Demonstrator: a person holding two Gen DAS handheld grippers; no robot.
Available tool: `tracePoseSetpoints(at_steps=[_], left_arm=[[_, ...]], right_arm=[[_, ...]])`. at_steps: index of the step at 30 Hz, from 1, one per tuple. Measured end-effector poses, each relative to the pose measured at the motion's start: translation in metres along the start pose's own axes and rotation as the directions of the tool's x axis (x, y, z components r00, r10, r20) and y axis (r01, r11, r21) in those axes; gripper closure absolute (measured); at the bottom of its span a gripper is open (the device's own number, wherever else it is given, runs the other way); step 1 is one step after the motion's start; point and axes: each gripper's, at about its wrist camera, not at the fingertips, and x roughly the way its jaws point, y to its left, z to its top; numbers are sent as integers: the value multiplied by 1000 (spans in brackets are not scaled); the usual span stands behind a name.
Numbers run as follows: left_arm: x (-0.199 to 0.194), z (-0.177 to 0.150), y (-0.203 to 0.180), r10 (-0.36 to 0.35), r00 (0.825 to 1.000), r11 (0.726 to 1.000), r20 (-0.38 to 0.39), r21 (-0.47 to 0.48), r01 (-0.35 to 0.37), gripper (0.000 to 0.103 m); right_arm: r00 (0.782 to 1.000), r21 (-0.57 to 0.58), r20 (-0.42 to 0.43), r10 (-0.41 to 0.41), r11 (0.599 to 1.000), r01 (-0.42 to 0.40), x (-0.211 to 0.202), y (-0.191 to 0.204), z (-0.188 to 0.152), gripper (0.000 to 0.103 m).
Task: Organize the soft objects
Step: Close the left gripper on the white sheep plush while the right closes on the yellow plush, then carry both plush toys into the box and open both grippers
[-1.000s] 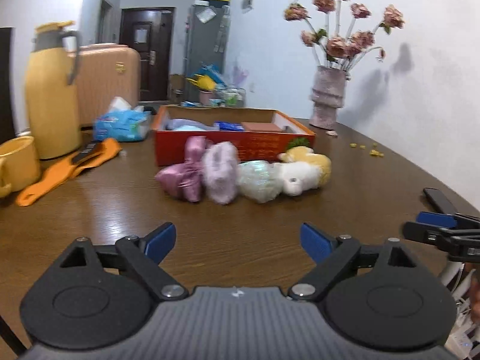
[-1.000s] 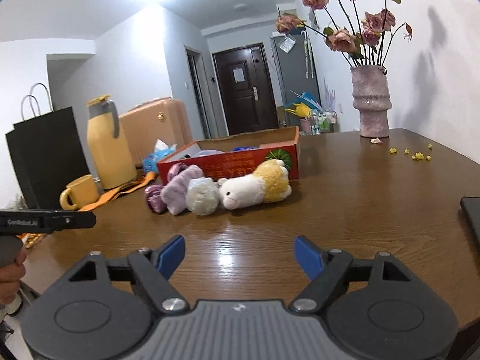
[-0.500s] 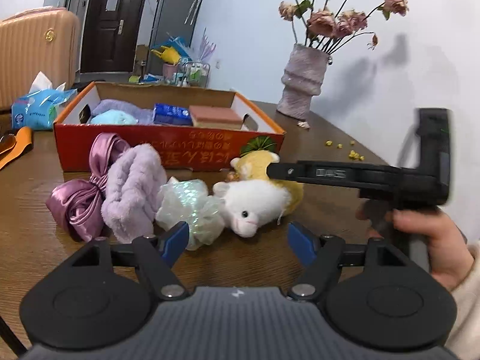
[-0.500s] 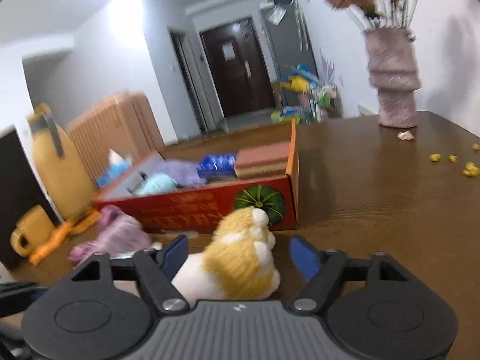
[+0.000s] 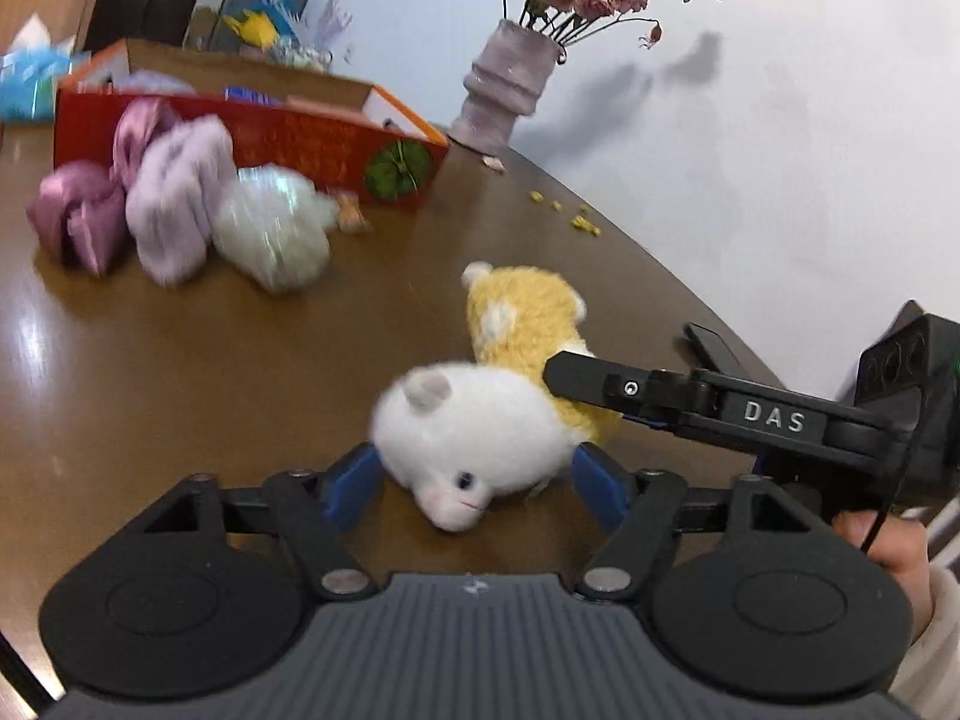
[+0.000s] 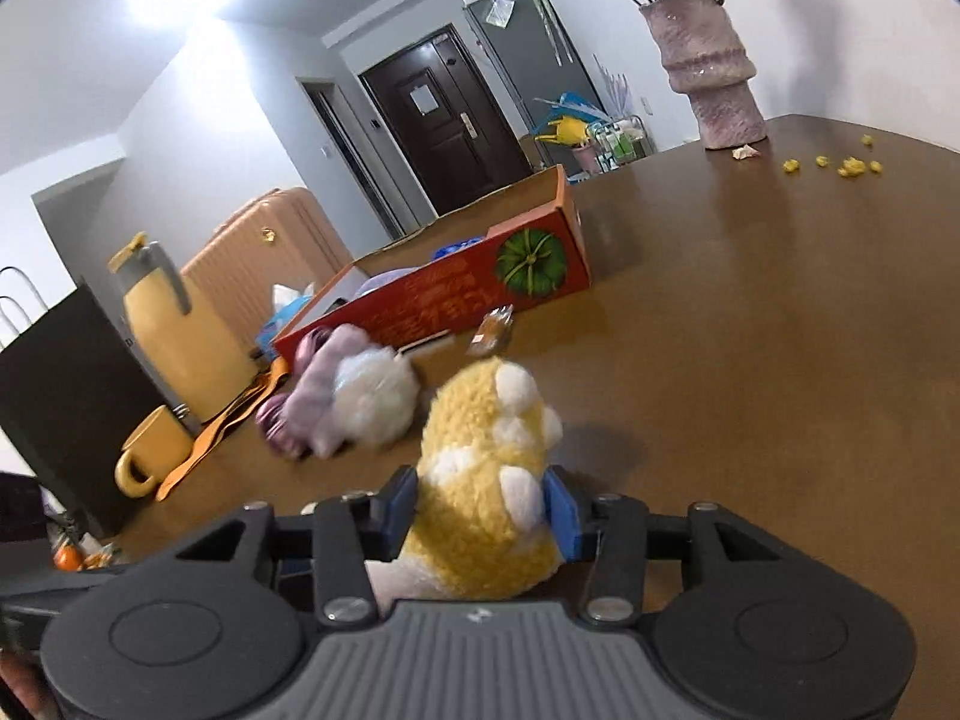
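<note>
A plush toy with a white head (image 5: 468, 438) and a yellow body (image 6: 486, 480) lies on the brown table (image 5: 210, 372), apart from the other soft things. My left gripper (image 5: 474, 480) is closing, and its blue pads touch both sides of the white head. My right gripper (image 6: 480, 507) is closing too, its pads pressing the yellow body; one of its fingers (image 5: 600, 381) lies over the toy's back. Further off lie a pink satin bow (image 5: 78, 216), a lilac fluffy scrunchie (image 5: 174, 198) and a white shimmery scrunchie (image 5: 270, 234), in front of the red cardboard box (image 5: 300, 144).
A vase of flowers (image 6: 714, 78) stands at the table's far edge, with yellow crumbs (image 6: 852, 167) near it. A yellow thermos (image 6: 174, 330), a yellow mug (image 6: 150, 450) and a black bag (image 6: 60, 396) are at the left. A small wrapper (image 6: 492, 330) lies by the box; a dark phone (image 5: 714, 348) lies right.
The plush toy has come away from the pile toward me. Both grippers have dropped and narrowed around it, left on the head, right on the body. The other soft things shifted slightly.
</note>
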Motion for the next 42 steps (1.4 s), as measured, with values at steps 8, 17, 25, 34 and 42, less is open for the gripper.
tracePoseSetpoints(at_steps=[8,17,25,34,42], left_arm=[[-9,4,15,34,999,997,35,-76,-31,38],[2,12,16,-15,1000,991,22,-136,18,47],[-2,118,32,-60,982,994,178,-80,75,49],[103,252,98,9,994,989,109,-148,8,50],[163,254,126,77,997,976,-13,-205,-78,51]], right_arm=[[998,3,-44,49,999,-49,-13,3,0,61],[998,34,-41,51,998,-49,-5,-1,2,62],[990,-39,115,85,996,-81,14,23,69,63],[994,-88,106,8,996,2,155,17,211,64],[988,-73,-16,-151,986,150,237,-7,217,64]])
